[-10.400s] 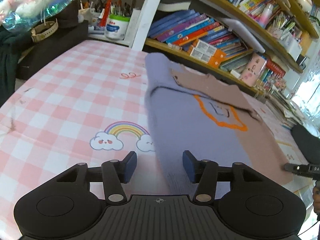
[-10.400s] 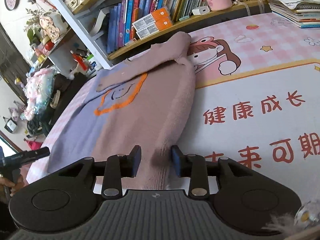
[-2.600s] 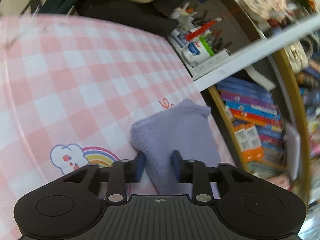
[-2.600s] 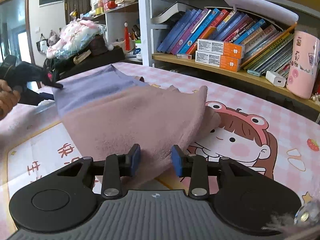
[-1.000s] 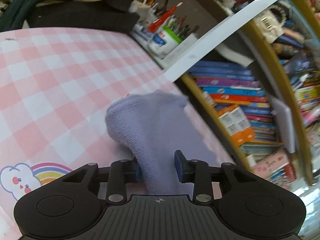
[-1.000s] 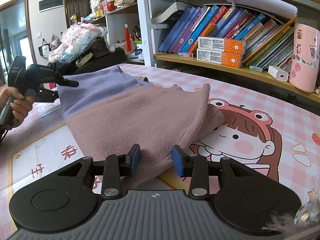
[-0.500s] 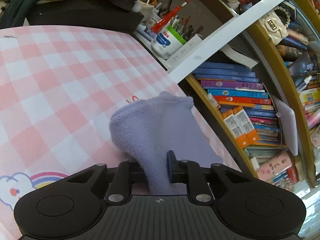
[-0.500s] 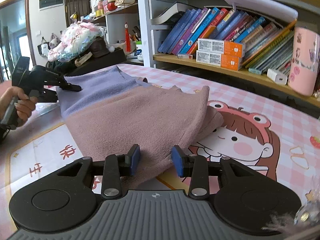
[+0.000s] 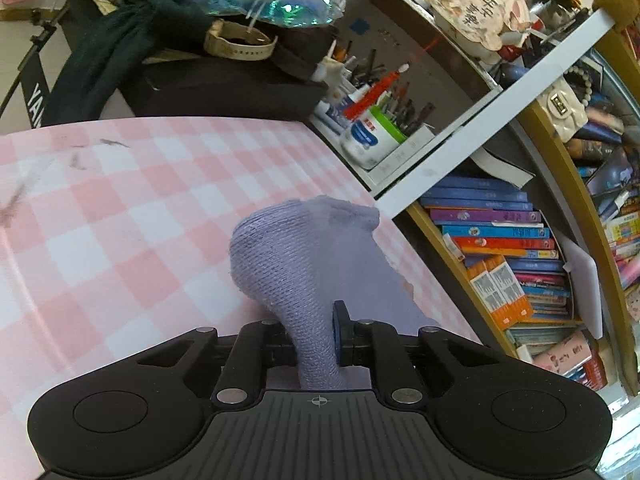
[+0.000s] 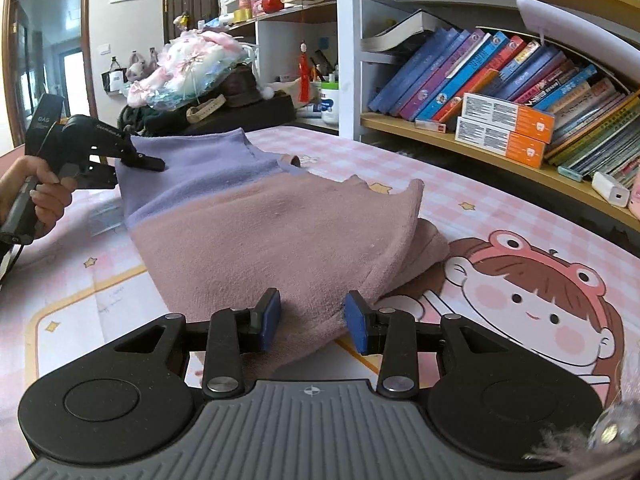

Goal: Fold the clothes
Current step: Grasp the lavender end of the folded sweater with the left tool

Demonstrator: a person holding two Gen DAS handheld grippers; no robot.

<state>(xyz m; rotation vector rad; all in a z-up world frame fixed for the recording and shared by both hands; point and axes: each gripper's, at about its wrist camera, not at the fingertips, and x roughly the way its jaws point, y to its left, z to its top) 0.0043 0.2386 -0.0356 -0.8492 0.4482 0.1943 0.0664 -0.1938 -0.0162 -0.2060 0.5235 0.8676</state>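
Note:
A knit sweater, purple at one end (image 9: 288,256) and dusty pink at the other (image 10: 280,232), is stretched above the table between both grippers. My left gripper (image 9: 316,332) is shut on a bunched purple corner. The right wrist view also shows that left gripper (image 10: 140,162), held by a hand (image 10: 36,196), at the sweater's far left edge. My right gripper (image 10: 312,320) has the thick pink hem pinched between its blue pads (image 10: 268,318). The cloth hides the lower parts of the pads.
The table wears a pink checked cloth (image 9: 120,208) with a cartoon girl print (image 10: 520,280). Bookshelves (image 10: 480,80) run along the far side. A pen pot and jar (image 9: 368,140) and a dark bag with a watch (image 9: 224,76) stand at the far corner.
The left jaws have closed on the purple corner, which lay loosely between them a second ago. Both grippers have shifted sideways with the sweater; the right grip is unchanged.

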